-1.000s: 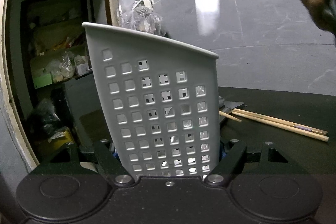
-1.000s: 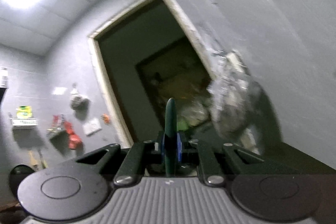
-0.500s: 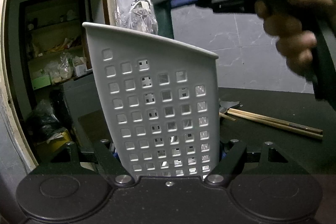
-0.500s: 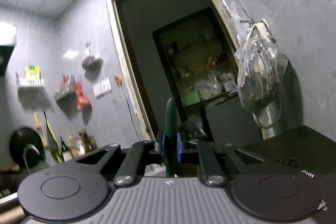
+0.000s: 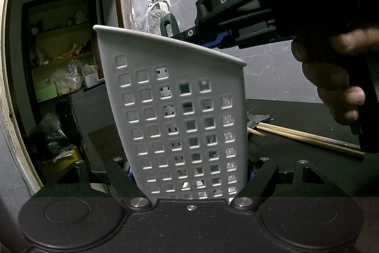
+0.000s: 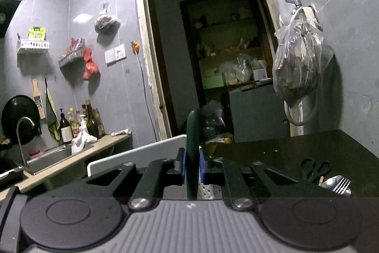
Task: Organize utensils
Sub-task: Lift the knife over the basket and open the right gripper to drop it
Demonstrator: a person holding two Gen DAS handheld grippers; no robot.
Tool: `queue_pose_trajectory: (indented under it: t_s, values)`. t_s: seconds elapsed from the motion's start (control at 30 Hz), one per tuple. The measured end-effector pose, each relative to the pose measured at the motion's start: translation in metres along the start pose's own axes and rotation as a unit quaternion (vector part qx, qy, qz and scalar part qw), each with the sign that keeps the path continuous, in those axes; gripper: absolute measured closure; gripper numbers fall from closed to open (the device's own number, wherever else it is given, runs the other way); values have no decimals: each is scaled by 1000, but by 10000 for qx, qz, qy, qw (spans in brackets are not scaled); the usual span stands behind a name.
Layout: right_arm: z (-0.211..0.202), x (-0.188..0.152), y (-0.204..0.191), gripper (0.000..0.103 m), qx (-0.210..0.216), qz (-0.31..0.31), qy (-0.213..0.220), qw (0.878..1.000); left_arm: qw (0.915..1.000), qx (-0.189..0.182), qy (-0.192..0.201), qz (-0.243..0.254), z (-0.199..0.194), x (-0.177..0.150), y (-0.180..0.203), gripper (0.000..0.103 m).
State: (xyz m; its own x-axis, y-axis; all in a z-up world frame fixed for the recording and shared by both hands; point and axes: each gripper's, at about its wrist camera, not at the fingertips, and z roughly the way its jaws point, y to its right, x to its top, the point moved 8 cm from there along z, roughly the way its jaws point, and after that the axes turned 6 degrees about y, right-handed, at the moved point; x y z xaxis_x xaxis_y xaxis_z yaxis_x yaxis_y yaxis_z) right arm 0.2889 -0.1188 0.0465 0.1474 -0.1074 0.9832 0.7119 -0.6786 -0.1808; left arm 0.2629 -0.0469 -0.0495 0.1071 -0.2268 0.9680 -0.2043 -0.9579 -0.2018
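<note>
A white perforated utensil holder [image 5: 175,110] stands upright on the dark table, and my left gripper [image 5: 189,167] is shut on its base. My right gripper [image 5: 189,33] comes in from the upper right just above the holder's rim, a hand behind it. It is shut on a green-handled utensil [image 5: 168,24]. The handle's looped end sticks up past the rim, and green shows through one hole of the holder. In the right wrist view the green handle [image 6: 192,134] stands upright between the blue pads of the right gripper [image 6: 192,165], with the holder's rim [image 6: 132,155] just below.
Wooden chopsticks [image 5: 308,136] lie on the table right of the holder. Black scissors [image 6: 313,168] and a fork with spoons [image 6: 338,184] lie at the right. A plastic bag [image 6: 298,58] hangs on the wall behind. A sink counter [image 6: 71,158] is at the left.
My right gripper has come down and leftward from the upper right with the green-handled utensil, whose lower part now sits inside the holder. The left gripper and holder have stayed still.
</note>
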Motion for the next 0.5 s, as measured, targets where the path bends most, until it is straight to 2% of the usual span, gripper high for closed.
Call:
queue_pose_trajectory:
  t_s: [0.33, 0.5]
  values:
    - [3, -10, 0, 88, 30, 17, -259, 9997, 10000, -6, 3, -23, -1, 0, 0, 25]
    - [-2, -8, 2, 84, 85, 38, -227, 9997, 10000, -4, 2, -29, -1, 0, 0, 25]
